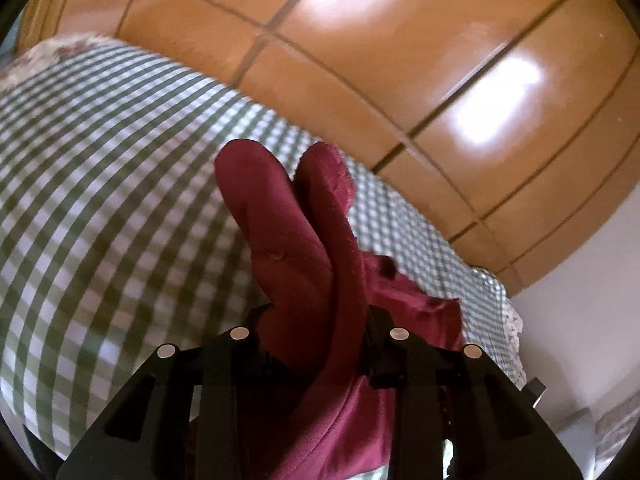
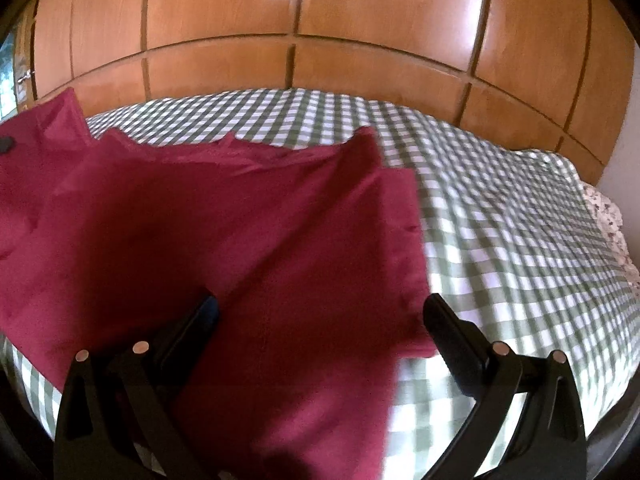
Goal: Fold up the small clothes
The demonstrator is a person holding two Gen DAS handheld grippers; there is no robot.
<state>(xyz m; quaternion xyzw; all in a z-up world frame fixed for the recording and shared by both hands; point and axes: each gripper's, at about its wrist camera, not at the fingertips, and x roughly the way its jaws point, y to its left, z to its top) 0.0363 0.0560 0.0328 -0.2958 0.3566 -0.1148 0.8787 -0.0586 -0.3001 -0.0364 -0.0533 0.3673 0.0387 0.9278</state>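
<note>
Behind, a wooden wardrobe (image 2: pixel 304 60) fills the background above the bed (image 2: pixel 500 240) with its green checked cover. Across the bed lies the maroon garment (image 2: pixel 200 240), partly folded, one edge doubled over. The right tongs (image 2: pixel 320 320) hang wide open over its near edge, holding nothing. The left tongs (image 1: pixel 316 336) are closed on a bunched fold of the maroon garment, lifted clear of the bed. Likely mid-fold: the next move calls for carrying that fold across and laying it flat.

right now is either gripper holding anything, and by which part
The left gripper is shut on a bunched fold of the maroon garment. The right gripper is open above the garment, holding nothing.
</note>
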